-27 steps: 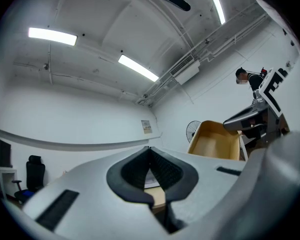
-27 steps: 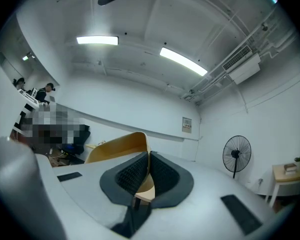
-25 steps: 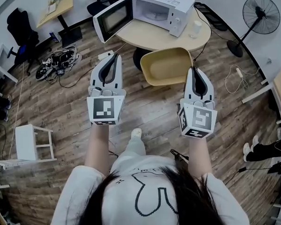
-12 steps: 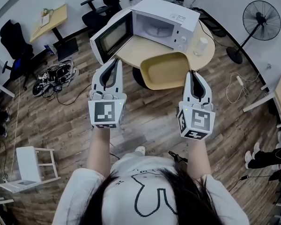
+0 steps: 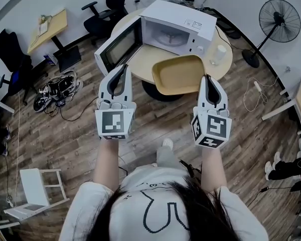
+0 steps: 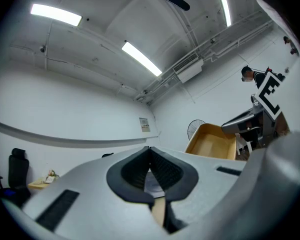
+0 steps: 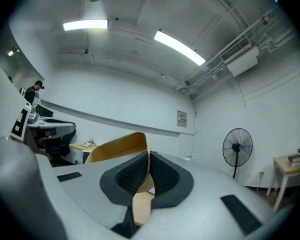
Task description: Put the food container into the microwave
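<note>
Two things crowd the upper centre: the microwave's [image 5: 178, 26] open door [image 5: 121, 46], swung left, and a white cup [image 5: 218, 54] to its right on the round table [image 5: 145, 59]. The oven's mouth is unblocked. The shallow tan food container [image 5: 179, 74] hangs just below it, rim pinched by the right gripper [image 5: 206, 79]. The left gripper [image 5: 123, 68], jaws together, holds nothing.

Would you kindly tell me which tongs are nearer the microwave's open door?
Left. The left tongs sit just short of the open door; the right tongs, gripping the food container, are farther off to its right.
</note>
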Available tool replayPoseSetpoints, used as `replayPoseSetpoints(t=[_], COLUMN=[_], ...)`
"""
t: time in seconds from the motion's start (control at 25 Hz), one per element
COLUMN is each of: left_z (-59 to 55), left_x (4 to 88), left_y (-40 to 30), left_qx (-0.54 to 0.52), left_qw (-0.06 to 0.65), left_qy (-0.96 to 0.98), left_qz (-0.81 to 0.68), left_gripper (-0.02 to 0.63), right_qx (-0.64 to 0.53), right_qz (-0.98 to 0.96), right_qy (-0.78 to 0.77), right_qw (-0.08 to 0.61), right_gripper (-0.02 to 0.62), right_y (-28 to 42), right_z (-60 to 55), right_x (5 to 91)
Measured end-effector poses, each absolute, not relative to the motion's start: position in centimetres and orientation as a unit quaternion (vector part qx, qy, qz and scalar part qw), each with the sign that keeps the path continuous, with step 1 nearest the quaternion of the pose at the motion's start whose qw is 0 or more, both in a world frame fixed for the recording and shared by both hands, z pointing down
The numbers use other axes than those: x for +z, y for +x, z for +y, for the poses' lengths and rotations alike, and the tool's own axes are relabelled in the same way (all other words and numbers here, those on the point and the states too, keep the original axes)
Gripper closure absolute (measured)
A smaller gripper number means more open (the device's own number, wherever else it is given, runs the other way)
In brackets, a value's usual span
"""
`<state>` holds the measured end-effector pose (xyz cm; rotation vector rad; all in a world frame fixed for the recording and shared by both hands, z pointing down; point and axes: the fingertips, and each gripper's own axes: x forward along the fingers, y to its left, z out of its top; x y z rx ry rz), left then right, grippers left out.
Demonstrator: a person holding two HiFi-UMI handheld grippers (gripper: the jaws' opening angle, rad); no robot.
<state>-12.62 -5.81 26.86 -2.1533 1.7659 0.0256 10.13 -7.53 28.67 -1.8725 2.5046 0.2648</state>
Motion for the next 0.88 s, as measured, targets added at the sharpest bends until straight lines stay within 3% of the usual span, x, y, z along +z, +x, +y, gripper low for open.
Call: replayPoseSetpoints(t=[0.4, 0.88], left_z=[-10.4, -24.2], left_x=[27.5, 27.8], left_y=[-13.3, -14.7], left_qx=[0.007, -0.01], left_qw=[0.178, 0.173], left_qy=[-0.768, -0.785], left_qz=[0.615, 0.595], left_gripper=[0.597, 0.597], right_qx=[0.075, 0.046], right_qz=[0.802, 0.792], right_qy=[-0.593, -0.609], right_qw=[0.0, -0.006], right_gripper=[0.557, 0.557], right_y=[8.0, 6.3], right_z=[-12.7, -25.5], right_x=[29.9, 31.4])
